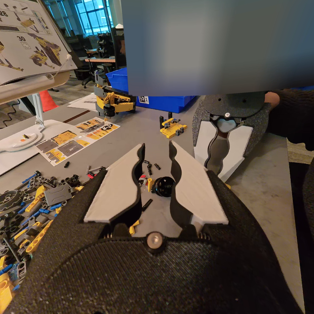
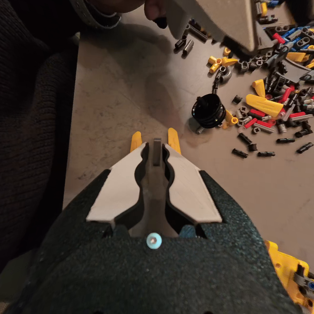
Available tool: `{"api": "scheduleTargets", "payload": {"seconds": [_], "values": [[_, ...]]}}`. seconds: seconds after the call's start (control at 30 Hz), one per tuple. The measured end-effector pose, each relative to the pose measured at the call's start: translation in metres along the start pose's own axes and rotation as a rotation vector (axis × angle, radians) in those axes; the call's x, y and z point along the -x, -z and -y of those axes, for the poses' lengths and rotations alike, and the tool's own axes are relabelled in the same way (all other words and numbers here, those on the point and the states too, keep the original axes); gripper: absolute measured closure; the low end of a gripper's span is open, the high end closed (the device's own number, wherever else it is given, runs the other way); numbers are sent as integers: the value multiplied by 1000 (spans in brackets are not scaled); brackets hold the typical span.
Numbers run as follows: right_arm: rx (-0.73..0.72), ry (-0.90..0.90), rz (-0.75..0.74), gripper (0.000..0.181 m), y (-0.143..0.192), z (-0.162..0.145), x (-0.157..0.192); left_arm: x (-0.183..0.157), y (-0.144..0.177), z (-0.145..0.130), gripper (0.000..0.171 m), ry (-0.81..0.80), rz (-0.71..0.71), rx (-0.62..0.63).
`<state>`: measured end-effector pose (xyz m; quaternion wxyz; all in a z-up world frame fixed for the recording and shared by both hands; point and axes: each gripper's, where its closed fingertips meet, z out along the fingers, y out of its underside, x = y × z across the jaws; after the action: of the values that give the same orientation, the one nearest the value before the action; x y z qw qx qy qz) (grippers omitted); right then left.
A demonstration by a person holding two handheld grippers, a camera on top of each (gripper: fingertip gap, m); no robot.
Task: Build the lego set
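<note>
My left gripper (image 1: 157,144) is open and empty above the grey table (image 1: 254,195). Under its jaws lie a black wheel hub (image 1: 163,186), a yellow pin and several small black pins. My right gripper (image 2: 155,144) is shut on a small grey piece (image 2: 157,153) with a yellow prong (image 2: 173,139) sticking out on each side. It points down at the table near the edge. It also shows in the left wrist view (image 1: 214,169), just right of the left gripper. The hub (image 2: 208,110) lies to its right, and a left gripper finger (image 2: 220,20) is at the top.
A pile of loose yellow, black, blue and red building pieces (image 1: 34,203) (image 2: 280,110) lies beside the hub. A small yellow assembly (image 1: 172,127), a larger yellow-black assembly (image 1: 113,102), a blue bin (image 1: 163,103), a sticker sheet (image 1: 76,137) and a booklet on a stand (image 1: 34,42) sit farther back. My hands' fingertips stand some 11 cm from each other. The hub (image 2: 208,110) sits 6 cm or so from the ends of my right fingers.
</note>
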<state>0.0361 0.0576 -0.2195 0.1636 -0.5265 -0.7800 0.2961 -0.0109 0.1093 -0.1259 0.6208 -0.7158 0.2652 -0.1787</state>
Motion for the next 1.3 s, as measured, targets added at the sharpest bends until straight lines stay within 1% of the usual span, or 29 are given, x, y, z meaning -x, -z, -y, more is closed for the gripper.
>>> {"api": "scheduleTargets", "payload": {"seconds": [0.17,0.33,0.4,0.67,0.73,0.83,0.9,1.0,1.17,1.3], "values": [[-38,-34,21,167,6,3,-2,-1,0,0,146,-2,-3,2],[-45,-30,41,170,5,4,1,-1,0,0,146,-1,-3,1],[-39,-17,27,173,3,3,0,-1,0,0,146,-1,-2,0],[-51,18,4,174,6,6,0,-1,0,0,146,0,-1,3],[-69,22,-37,173,12,8,-7,0,0,0,146,0,0,2],[-68,29,-189,174,30,3,-33,0,0,0,146,2,1,1],[-27,54,-301,174,40,-7,-50,0,0,-1,146,5,1,2],[35,101,-407,174,47,-22,-63,1,-1,-2,146,8,2,6],[131,149,-470,173,46,-42,-69,2,-4,-5,147,7,8,23],[107,170,-437,172,43,-41,-61,4,-5,-6,147,6,15,31]]}}
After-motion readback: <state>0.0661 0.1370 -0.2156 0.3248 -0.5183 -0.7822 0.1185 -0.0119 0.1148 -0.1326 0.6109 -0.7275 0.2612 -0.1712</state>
